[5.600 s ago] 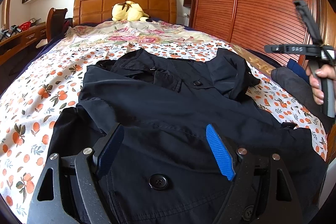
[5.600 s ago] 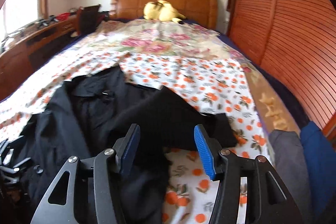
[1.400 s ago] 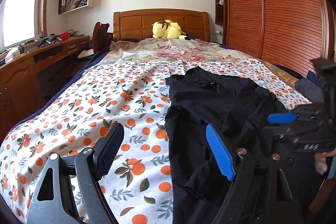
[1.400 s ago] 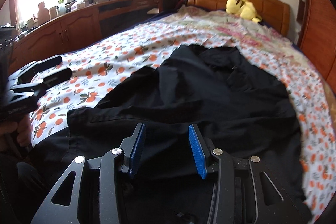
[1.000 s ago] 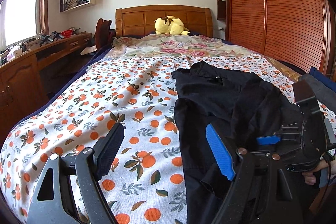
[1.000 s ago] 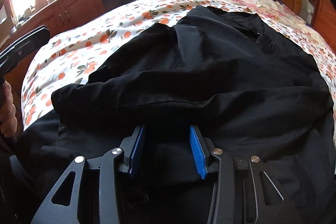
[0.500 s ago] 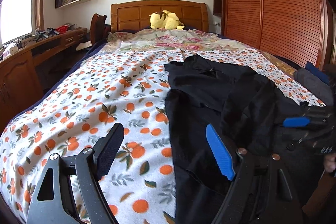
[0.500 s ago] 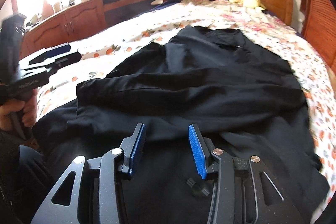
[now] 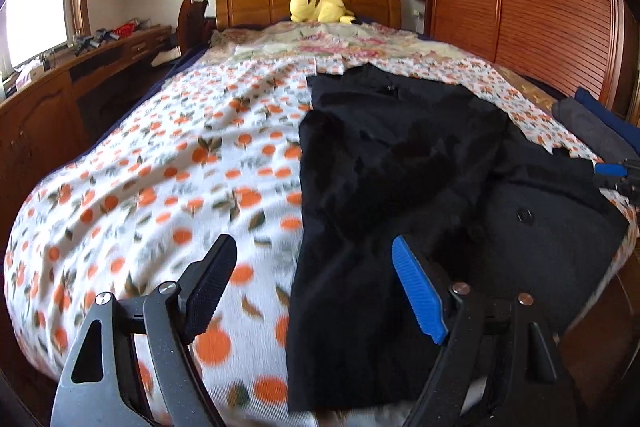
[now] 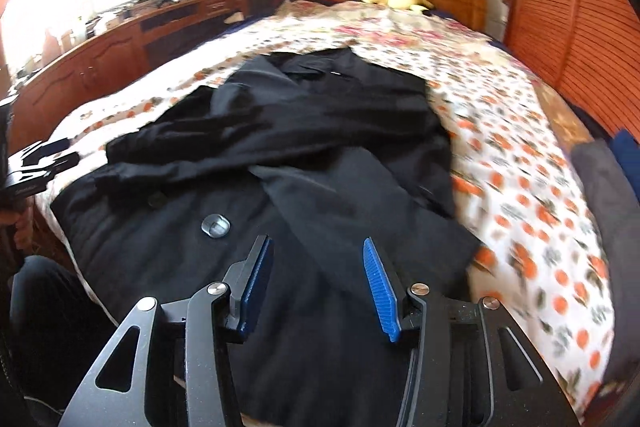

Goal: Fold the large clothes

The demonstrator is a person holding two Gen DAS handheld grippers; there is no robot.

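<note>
A large black coat (image 9: 400, 155) lies on the bed, its sleeves folded across its front (image 10: 320, 131) and its hem hanging over the foot edge. My left gripper (image 9: 311, 243) hovers over the coat's left edge where it meets the sheet. Its jaws stand wide and are closing, with nothing pressed between them. My right gripper (image 10: 316, 241) hangs above the lower front of the coat near a round button (image 10: 215, 225). Its jaws are opening and are clear of the cloth. Each gripper shows at the rim of the other's view: right gripper (image 9: 616, 173), left gripper (image 10: 36, 163).
The bed has an orange-print sheet (image 9: 180, 167), a wooden headboard and a yellow plush toy (image 9: 316, 7). Folded grey and blue clothes (image 10: 608, 179) sit at the right edge. A wooden desk (image 9: 40, 99) runs along the left, a slatted wardrobe (image 9: 520, 7) along the right.
My right gripper has swung rightward from over the folded sleeve to the coat's lower front, with its jaws a little wider. My left gripper has drifted toward the coat's left edge and dipped.
</note>
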